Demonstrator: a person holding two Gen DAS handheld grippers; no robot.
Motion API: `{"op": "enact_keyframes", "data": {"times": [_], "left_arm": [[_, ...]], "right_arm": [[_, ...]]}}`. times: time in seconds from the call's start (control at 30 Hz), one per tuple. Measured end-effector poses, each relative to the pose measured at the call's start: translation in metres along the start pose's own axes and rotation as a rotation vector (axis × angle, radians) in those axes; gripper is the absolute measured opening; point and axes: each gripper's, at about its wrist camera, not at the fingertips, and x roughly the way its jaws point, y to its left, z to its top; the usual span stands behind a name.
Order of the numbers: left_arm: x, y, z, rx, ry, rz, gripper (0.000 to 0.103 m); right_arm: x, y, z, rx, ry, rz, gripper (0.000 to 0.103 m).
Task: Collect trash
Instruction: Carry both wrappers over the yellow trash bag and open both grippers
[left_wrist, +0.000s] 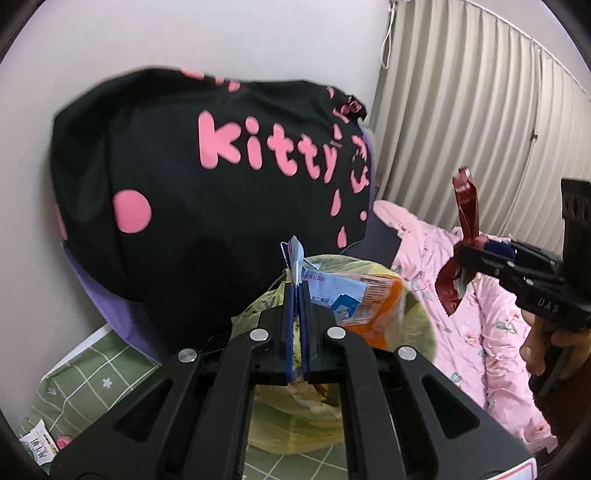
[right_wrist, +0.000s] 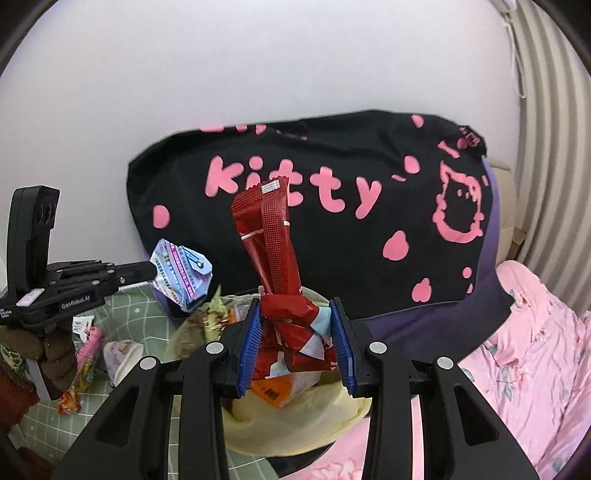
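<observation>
I see a large black cushion with pink "kitty" lettering (right_wrist: 303, 206) leaning against a pale wall, resting on a purple pillow (right_wrist: 424, 325). To its right a pink floral quilt (right_wrist: 517, 350) covers the bed; to its left lies a green checked sheet (left_wrist: 92, 373). In front of the cushion sits an open pale yellow plastic trash bag (right_wrist: 295, 428), already holding an orange-and-white packet (left_wrist: 373, 314).

My right gripper (right_wrist: 295, 343) hangs over the bag mouth, its blue-padded fingers (right_wrist: 249, 350) part-way apart and clamped on the knotted lower end of a crumpled dark red snack wrapper (right_wrist: 269, 236), which stands upright above them. My left gripper (left_wrist: 294, 325) has its fingers pressed together on a thin, folded pale blue printed wrapper (right_wrist: 181, 273), held above the bag's left edge, clear of the sheet.

Smaller litter lies on the green sheet at the left: a white cup-like container (right_wrist: 122, 358), a pink packet (right_wrist: 90, 343) and a small orange wrapper (right_wrist: 68, 400).
</observation>
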Motion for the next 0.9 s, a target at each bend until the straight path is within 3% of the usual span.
{"op": "enact_keyframes", "data": {"times": [0.2, 0.3, 0.47, 0.67, 0.9], "left_arm": [[0.049, 0.009, -0.008, -0.017, 0.113, -0.004, 0.003], [0.072, 0.006, -0.021, 0.000, 0.173, 0.001, 0.003], [0.088, -0.006, -0.038, 0.034, 0.209, -0.025, 0.003], [0.090, -0.021, -0.057, 0.066, 0.274, -0.064, 0.003], [0.063, -0.004, -0.059, -0.027, 0.255, -0.108, 0.003]], "right_arm": [[0.071, -0.014, 0.007, -0.010, 0.123, 0.075, 0.034], [0.105, -0.008, -0.012, -0.036, 0.233, 0.104, 0.034], [0.133, -0.002, -0.044, -0.088, 0.357, 0.099, 0.034], [0.125, -0.002, -0.053, -0.080, 0.366, 0.114, 0.034], [0.110, -0.004, -0.050, -0.045, 0.332, 0.094, 0.035]]}}
